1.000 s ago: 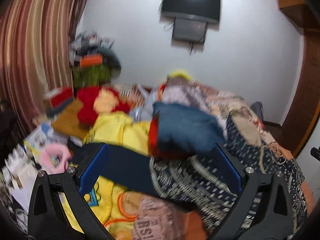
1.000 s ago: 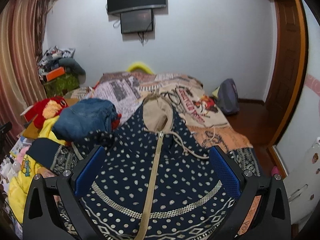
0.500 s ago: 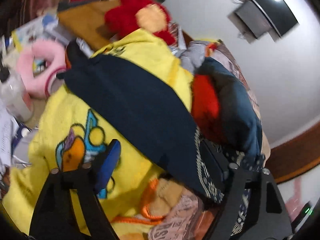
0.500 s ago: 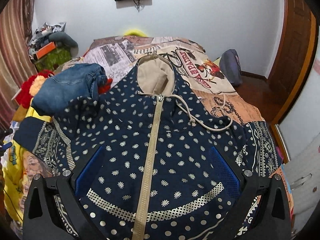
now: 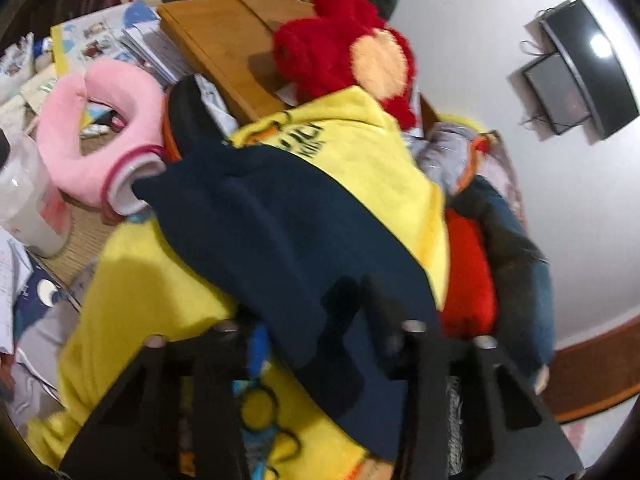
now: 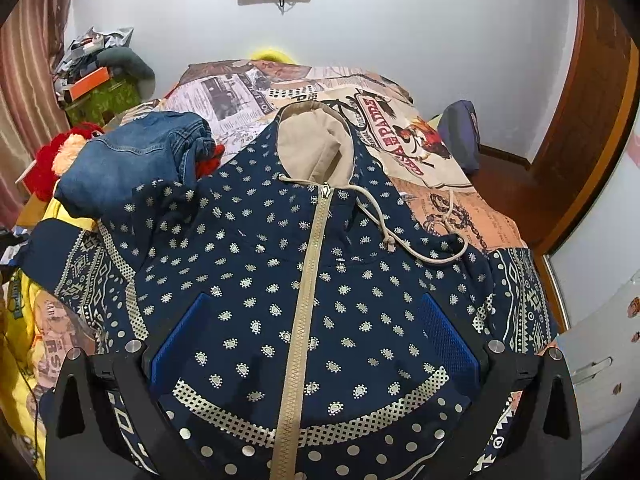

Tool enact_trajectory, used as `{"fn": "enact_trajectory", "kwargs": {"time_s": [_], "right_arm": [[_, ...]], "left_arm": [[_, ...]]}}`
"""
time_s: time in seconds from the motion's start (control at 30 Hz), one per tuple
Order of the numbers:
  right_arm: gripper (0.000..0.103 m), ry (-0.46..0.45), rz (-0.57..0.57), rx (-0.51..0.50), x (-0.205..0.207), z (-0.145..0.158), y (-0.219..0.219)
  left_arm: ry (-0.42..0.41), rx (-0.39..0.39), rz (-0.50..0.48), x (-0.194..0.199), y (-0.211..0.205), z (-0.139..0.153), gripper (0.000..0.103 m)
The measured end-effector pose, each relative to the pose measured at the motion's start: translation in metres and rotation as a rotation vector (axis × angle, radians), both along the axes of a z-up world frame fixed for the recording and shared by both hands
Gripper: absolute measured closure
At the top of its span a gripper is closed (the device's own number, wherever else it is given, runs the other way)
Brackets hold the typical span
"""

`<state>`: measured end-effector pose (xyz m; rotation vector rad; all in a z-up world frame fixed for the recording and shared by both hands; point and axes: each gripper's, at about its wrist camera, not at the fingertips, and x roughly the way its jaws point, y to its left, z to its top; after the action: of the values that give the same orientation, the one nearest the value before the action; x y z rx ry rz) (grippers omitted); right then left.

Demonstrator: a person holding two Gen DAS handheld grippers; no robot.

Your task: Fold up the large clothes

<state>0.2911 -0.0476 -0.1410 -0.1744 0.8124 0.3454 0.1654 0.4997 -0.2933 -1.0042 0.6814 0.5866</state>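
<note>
A navy hoodie (image 6: pixel 248 272) with pale dots, a tan zipper and a tan hood lies spread face up on the bed. Its plain navy sleeve (image 5: pixel 280 232) stretches out over a yellow garment (image 5: pixel 152 300) in the left wrist view. My left gripper (image 5: pixel 320 332) has its jaws closing, with the sleeve bunched between them and the pads pressing on the cloth. My right gripper (image 6: pixel 314 344) hovers open above the hoodie's lower front, one blue pad on each side of the zipper, with nothing gripped.
Folded jeans (image 6: pixel 132 164) lie on the hoodie's far left shoulder, over something red (image 5: pixel 468 280). A red plush toy (image 5: pixel 344 40), a pink neck pillow (image 5: pixel 104 148), a wooden board (image 5: pixel 224 44) and papers crowd the left side. The patterned bedspread (image 6: pixel 400 128) runs to the wall.
My left gripper swung down and rolled toward the navy sleeve, then narrowed around it. The right gripper dipped slightly toward the hoodie's front and stays open.
</note>
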Motion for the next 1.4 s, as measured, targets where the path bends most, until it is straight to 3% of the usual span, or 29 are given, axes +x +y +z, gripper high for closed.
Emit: {"fn": "enact_trajectory", "kwargs": {"time_s": [0.03,0.13,0.3,0.4,0.6,0.73,0.87,1.13,1.27,1.4], "right_arm": [[0.0,0.001,0.002,0.001,-0.001,0.001,0.0],[0.0,0.014,-0.003,0.002,0.001,0.003,-0.002],[0.0,0.032,-0.009,0.014,0.003,0.008,-0.01],[0.0,0.031,-0.01,0.031,0.003,0.014,-0.016],[0.0,-0.037,0.0,0.029,-0.001,0.029,-0.025],[0.0,-0.076,0.019,0.036,-0.004,0.038,-0.032],[0.0,-0.092,0.031,0.048,-0.003,0.042,-0.041],[0.0,-0.075,0.029,0.087,0.001,0.036,-0.066],[0.0,-0.06,0.015,0.088,0.004,0.031,-0.08],[0.0,-0.043,-0.016,0.091,0.007,0.024,-0.097]], "left_arm": [[0.031,0.025,0.016,0.001,0.0,0.002,0.09],[0.059,0.075,0.019,0.004,-0.003,0.01,0.097],[0.057,0.217,-0.031,0.01,-0.027,0.053,0.098],[0.004,0.322,-0.076,0.012,-0.053,0.096,0.098],[-0.18,0.496,-0.208,0.021,-0.123,0.19,0.099],[-0.258,0.597,-0.294,0.031,-0.178,0.235,0.099],[-0.33,0.635,-0.399,0.048,-0.233,0.266,0.099],[-0.364,0.658,-0.637,0.107,-0.34,0.275,0.099],[-0.318,0.614,-0.788,0.14,-0.392,0.256,0.099],[-0.201,0.564,-0.961,0.17,-0.442,0.219,0.099]]}}
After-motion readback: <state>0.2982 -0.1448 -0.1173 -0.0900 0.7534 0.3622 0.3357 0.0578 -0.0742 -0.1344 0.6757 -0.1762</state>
